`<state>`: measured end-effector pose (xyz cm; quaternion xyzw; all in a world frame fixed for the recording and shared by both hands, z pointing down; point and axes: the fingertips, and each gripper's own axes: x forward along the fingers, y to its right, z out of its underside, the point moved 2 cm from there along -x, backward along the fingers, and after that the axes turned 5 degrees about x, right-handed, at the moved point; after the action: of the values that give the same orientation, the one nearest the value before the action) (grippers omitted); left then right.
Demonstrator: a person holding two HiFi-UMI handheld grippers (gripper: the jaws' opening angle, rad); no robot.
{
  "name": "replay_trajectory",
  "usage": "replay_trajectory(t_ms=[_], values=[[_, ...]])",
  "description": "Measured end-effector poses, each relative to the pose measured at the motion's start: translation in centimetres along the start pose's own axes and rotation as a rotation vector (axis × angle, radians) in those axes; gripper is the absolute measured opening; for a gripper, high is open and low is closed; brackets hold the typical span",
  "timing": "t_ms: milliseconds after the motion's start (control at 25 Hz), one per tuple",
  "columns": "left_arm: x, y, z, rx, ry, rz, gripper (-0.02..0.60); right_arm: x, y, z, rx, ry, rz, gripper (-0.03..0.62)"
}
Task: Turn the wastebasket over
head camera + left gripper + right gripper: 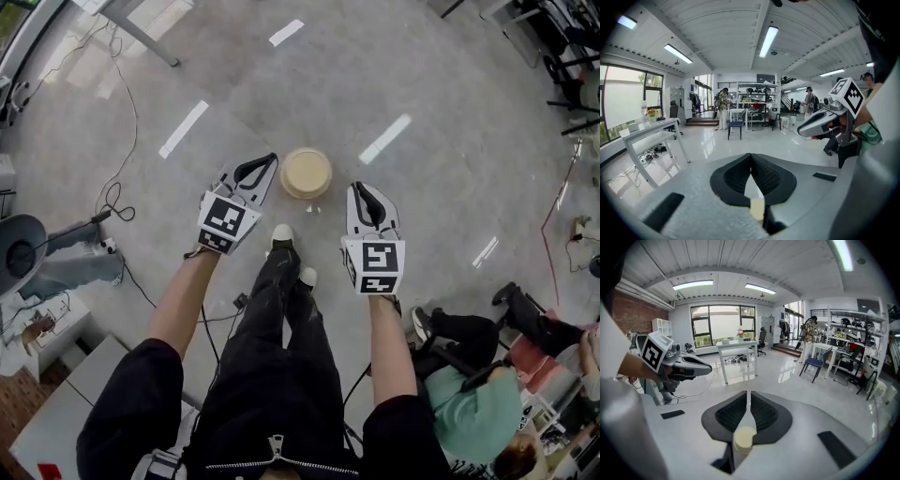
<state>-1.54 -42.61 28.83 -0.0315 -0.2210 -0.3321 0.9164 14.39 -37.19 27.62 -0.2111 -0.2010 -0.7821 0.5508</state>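
Observation:
A small round cream wastebasket (306,173) stands on the grey floor just ahead of the person's shoes. My left gripper (265,164) hangs at its left side, my right gripper (362,190) at its right, both above the floor and apart from it. Both pairs of jaws are shut with nothing between them. In the left gripper view a sliver of the wastebasket (757,208) shows below the closed fingers (736,176). The right gripper view has the wastebasket (743,440) low behind its closed fingers (764,413), whose tips point over it at the room.
Cables (117,202) trail over the floor at the left beside a grey machine (37,253). A seated person (478,412) and chairs are at the lower right. A white table (736,350) and a blue chair (735,125) stand farther off.

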Motion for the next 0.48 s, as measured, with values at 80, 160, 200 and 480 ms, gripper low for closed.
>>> replay_trajectory(t_ms=[80, 160, 200, 480], values=[[1.3, 0.7, 2.5, -0.011, -0.005, 0.015, 0.006, 1.0, 0.5, 2.2, -0.02, -0.007, -0.001, 0.014], [2.4, 1.1, 5.7, -0.024, -0.007, 0.027, 0.006, 2.5, 0.4, 4.5, -0.052, -0.008, -0.004, 0.014], [2.7, 1.1, 7.3, -0.017, -0.013, 0.025, 0.006, 3.5, 0.0, 5.7, -0.06, -0.007, -0.014, 0.014], [6.7, 2.2, 16.4, -0.007, -0.011, 0.013, 0.006, 8.8, 0.8, 14.7, -0.092, -0.012, -0.04, 0.014]])
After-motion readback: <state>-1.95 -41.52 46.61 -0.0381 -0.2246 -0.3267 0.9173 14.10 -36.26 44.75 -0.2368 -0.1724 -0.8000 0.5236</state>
